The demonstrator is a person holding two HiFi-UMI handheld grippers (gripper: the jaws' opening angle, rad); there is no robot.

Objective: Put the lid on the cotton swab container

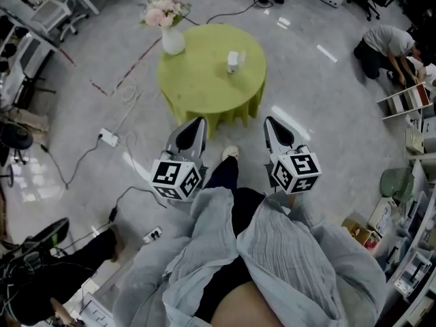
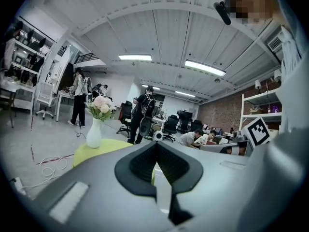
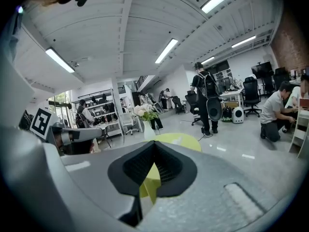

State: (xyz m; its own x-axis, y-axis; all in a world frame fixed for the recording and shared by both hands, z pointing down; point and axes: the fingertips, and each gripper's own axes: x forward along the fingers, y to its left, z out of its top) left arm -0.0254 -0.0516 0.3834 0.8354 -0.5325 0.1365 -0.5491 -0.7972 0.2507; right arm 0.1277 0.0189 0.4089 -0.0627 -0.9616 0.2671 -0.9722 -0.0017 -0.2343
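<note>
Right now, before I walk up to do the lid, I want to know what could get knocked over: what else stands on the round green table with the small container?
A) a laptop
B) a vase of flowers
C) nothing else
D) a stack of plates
B: in the head view a white vase of flowers stands near the edge of the green table, apart from the small container.

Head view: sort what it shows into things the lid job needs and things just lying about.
For the job: cotton swab container, on the green table; left gripper and right gripper, both shut, empty. Its lid is too small to make out.

Lying about: vase of flowers on that table; power strip on the floor.
</note>
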